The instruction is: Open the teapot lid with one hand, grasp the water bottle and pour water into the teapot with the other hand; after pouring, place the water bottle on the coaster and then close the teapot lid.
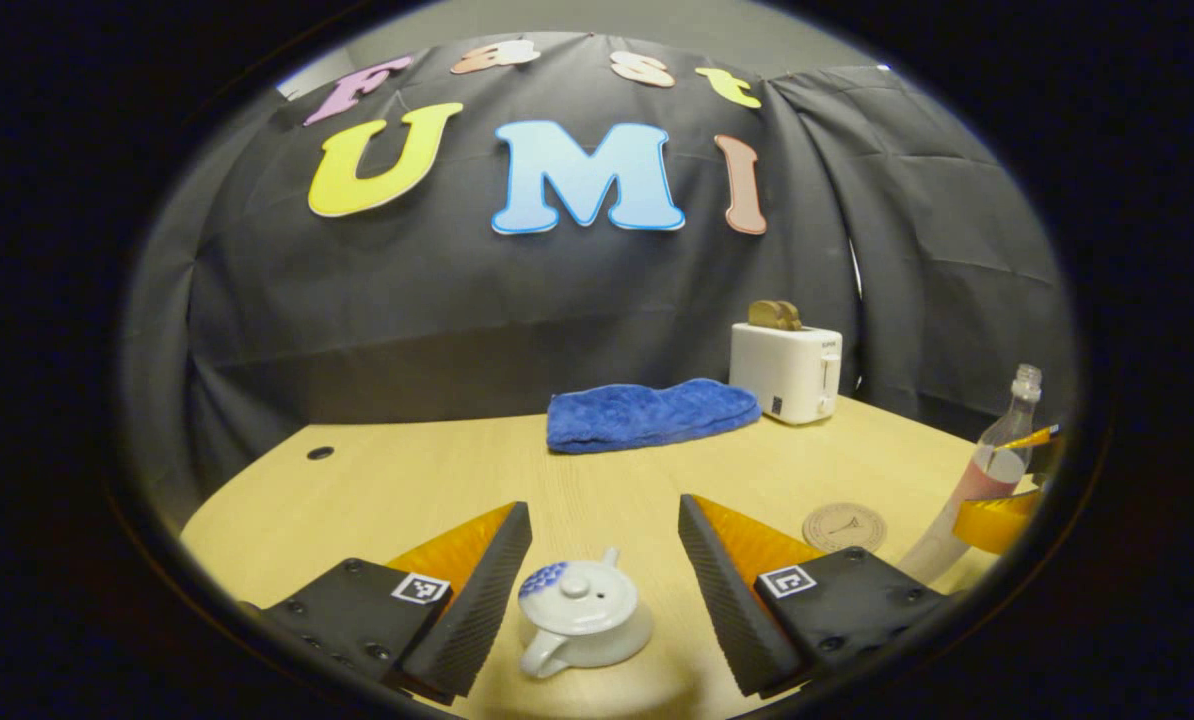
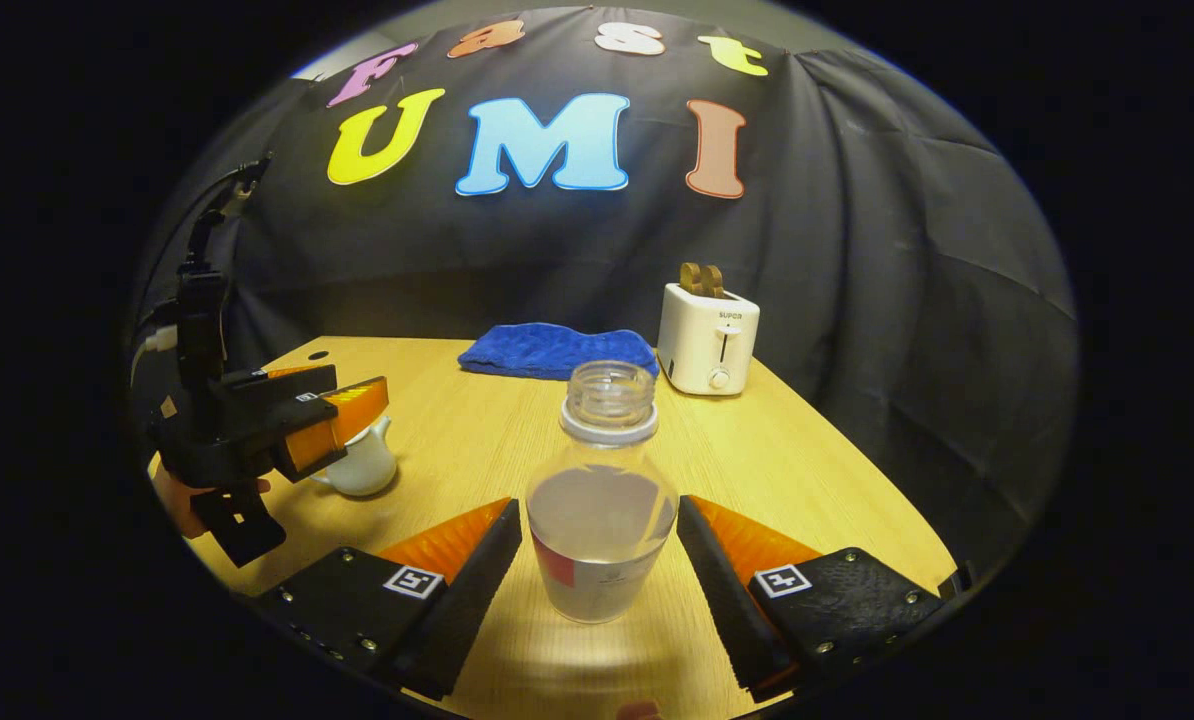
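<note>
The left gripper [image 1: 605, 590] hangs spread over the lidded teapot [image 1: 582, 618]; the right gripper [image 2: 599, 580], spread, flanks the uncapped bottle [image 2: 602, 500] without touching it.

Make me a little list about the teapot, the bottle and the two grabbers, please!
teapot: on the table, lid on, between the left gripper's open fingers, not touched
water bottle: upright, no cap, partly full, between the right gripper's open fingers
coaster: round, bare, on the table right of the teapot
blue towel: folded, at the back
toaster: white, beside the towel
</note>
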Available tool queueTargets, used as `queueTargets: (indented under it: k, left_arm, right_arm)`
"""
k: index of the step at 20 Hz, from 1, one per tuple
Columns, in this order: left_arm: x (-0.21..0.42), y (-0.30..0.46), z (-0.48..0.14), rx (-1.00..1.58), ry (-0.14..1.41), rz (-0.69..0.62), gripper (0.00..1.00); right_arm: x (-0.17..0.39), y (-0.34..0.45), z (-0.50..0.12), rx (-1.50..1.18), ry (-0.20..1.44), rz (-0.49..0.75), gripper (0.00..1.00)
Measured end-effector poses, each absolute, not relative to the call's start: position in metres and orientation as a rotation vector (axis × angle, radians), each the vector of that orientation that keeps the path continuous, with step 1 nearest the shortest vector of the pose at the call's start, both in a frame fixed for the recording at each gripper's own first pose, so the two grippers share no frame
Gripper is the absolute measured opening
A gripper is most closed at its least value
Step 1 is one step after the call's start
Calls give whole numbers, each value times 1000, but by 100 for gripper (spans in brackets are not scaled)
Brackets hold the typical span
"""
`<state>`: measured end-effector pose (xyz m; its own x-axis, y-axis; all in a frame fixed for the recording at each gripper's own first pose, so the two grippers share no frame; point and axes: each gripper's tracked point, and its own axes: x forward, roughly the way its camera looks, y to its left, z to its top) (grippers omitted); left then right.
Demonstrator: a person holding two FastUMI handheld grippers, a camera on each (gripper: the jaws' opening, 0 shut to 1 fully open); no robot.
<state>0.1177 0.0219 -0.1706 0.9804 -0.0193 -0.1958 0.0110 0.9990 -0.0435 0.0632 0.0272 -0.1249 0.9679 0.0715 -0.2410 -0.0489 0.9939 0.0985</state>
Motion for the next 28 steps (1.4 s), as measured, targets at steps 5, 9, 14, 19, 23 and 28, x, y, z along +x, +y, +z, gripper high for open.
queueTargets:
  k: [5, 9, 14, 19, 23, 28]
  left_arm:
    - [121, 24, -190, -84, 217, -6, 91]
    - [114, 23, -187, -79, 187, -1, 83]
    - [114, 31, -192, -58, 178, 17, 60]
    - [114, 35, -199, -3, 159, 21, 37]
    - [112, 33, -191, 44, 133, 21, 23]
    - [114, 31, -191, 49, 128, -3, 12]
  right_arm:
    - [64, 38, -146, 90, 292, 67, 97]
    - [62, 37, -150, 86, 309, 60, 97]
    - [59, 33, -150, 73, 320, 51, 97]
    - [60, 33, -156, 74, 327, 51, 97]
    - [62, 32, -160, 90, 338, 49, 98]
    - [69, 31, -168, 92, 356, 49, 98]
